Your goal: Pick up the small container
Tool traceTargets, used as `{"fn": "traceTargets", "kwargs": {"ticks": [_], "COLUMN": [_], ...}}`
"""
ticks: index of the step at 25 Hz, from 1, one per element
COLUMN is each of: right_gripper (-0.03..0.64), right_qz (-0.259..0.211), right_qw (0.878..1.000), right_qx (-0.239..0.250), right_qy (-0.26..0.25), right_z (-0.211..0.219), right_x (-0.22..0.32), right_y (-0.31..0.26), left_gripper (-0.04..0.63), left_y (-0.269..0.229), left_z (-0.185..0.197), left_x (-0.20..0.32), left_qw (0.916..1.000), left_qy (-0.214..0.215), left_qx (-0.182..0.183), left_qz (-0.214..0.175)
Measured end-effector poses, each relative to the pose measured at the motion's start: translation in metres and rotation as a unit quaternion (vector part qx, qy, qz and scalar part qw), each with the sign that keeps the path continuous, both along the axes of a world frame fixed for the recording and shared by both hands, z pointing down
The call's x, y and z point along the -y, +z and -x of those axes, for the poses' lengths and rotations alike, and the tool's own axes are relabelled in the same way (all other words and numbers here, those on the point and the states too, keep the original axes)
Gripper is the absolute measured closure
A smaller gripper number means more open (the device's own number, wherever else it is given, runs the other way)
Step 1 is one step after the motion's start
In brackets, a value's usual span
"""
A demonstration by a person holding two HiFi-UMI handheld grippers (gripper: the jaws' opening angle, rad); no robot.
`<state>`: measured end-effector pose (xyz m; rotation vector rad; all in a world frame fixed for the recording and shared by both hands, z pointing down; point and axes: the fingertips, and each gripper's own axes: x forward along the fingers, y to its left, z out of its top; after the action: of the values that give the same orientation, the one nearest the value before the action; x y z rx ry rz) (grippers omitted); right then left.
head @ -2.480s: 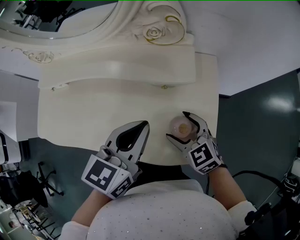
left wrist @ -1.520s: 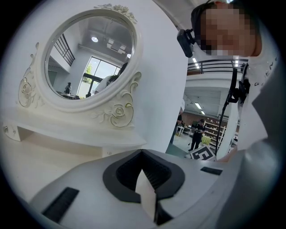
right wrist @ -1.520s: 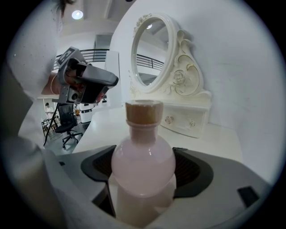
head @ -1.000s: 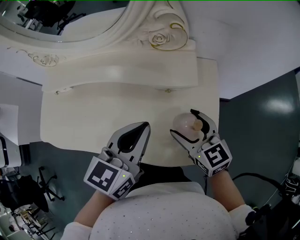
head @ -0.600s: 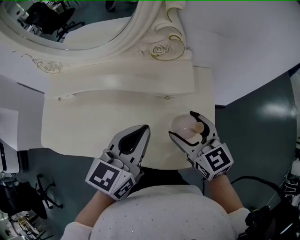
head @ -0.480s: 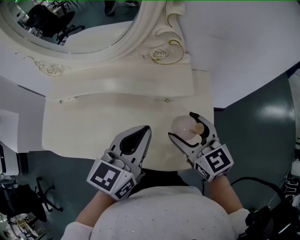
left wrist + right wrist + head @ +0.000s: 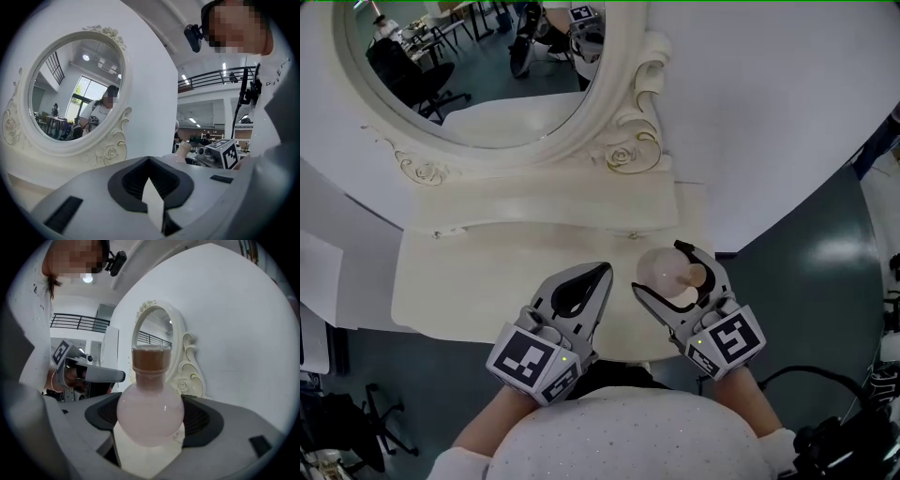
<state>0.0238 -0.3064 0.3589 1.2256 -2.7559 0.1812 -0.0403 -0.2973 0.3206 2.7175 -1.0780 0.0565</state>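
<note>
One small, round pink glass flask with a cork stopper (image 7: 149, 414) stood upright, gripped by the right gripper's (image 7: 657, 268) wide-set jaws near the cream bench's (image 7: 459, 281) front right corner. The left gripper (image 7: 601, 271) waited beside it, closed and empty.

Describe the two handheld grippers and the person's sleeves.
Left gripper and right gripper: light grey tapered jaws lined with black ribbed pads. Each carries a cube of black-and-white square markers. Sleeves are white.
</note>
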Motion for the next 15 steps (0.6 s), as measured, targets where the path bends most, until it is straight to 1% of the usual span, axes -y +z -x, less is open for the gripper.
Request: {"fn": "traceTargets", "kwargs": {"ticks": [2, 5, 9, 12, 15], "right_gripper": [0.221, 0.221, 0.221, 0.221, 0.221], "right_qz": [-0.022, -0.048, -0.068, -0.088, -0.105], "right_qw": [1.0, 0.999, 0.998, 0.996, 0.994], "right_qx": [-0.002, -0.002, 0.016, 0.02, 0.033], "right_qy": [0.0, 0.0, 0.009, 0.017, 0.021], "right_z": [0.004, 0.009, 0.009, 0.006, 0.001], "right_x": [0.001, -0.001, -0.008, -0.017, -0.025], "right_y": [-0.019, -0.045, -0.073, -0.094, -0.113], "left_gripper": [0.594, 0.594, 0.594, 0.594, 0.594], "left_y": [-0.013, -0.033, -0.055, -0.073, -0.087], "left_z": [0.0, -0.001, 0.0, -0.001, -0.003], "left_x": [0.003, 0.003, 0.0, -0.006, -0.011], "left_qw": [0.9999, 0.9991, 0.9979, 0.9963, 0.9953], "left_qy": [0.004, 0.011, 0.012, 0.013, 0.012], "left_qx": [-0.007, -0.005, -0.013, -0.017, -0.027], "left_qz": [-0.014, -0.04, -0.063, -0.083, -0.092]}}
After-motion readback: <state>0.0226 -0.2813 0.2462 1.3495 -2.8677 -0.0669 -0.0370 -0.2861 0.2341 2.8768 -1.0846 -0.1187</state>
